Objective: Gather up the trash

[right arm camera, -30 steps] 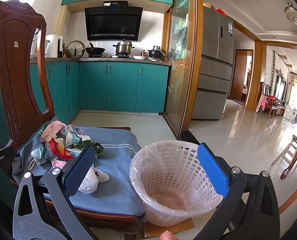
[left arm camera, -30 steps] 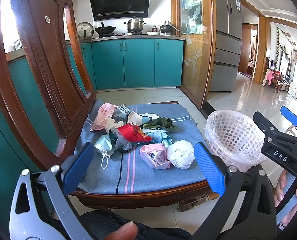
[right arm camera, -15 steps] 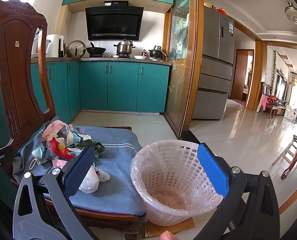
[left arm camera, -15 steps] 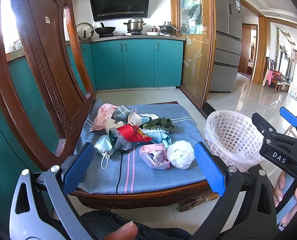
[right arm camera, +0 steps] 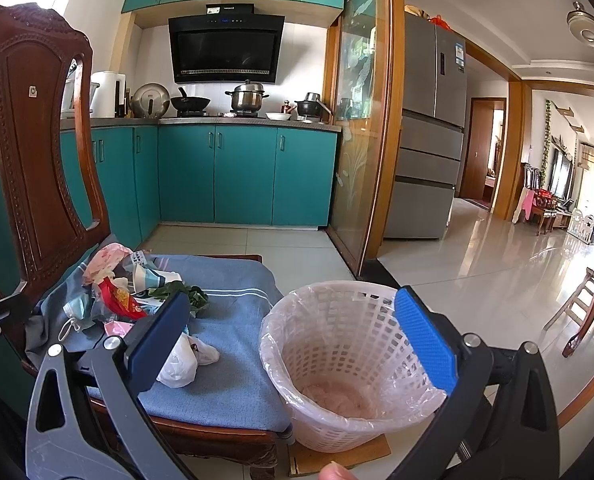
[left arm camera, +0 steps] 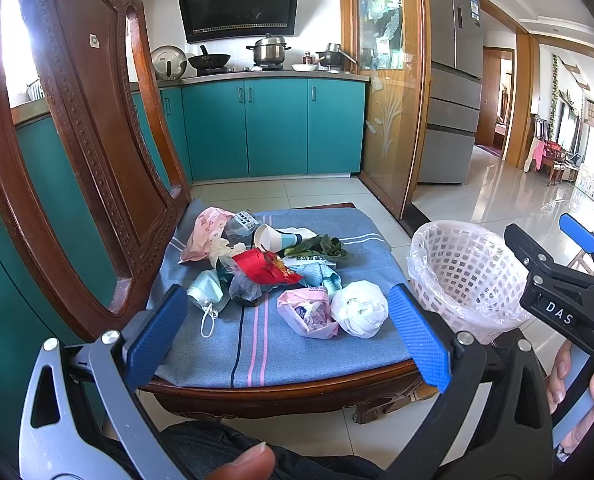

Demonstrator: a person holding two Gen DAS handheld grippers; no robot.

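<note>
A pile of trash lies on a blue cushion (left arm camera: 297,344) on a wooden chair: a white plastic bag ball (left arm camera: 360,309), a pink bag (left arm camera: 307,312), a red wrapper (left arm camera: 263,266), a face mask (left arm camera: 205,290), a paper cup (left arm camera: 271,236), green leaves (left arm camera: 323,245). My left gripper (left arm camera: 287,334) is open and empty, near the seat's front edge. My right gripper (right arm camera: 293,334) is open and empty, in front of a white lined basket (right arm camera: 349,360); the basket also shows in the left wrist view (left arm camera: 463,272). The right gripper shows in the left wrist view (left arm camera: 553,268).
The tall carved chair back (left arm camera: 93,128) rises at the left. The basket stands on the floor on cardboard (right arm camera: 337,454), right of the chair. Teal cabinets (left arm camera: 273,128) and a fridge (left arm camera: 451,120) stand behind. Tiled floor (right arm camera: 477,264) stretches to the right.
Almost nothing has moved. The right gripper has drifted slightly back, so the basket sits a little closer to the centre of its view.
</note>
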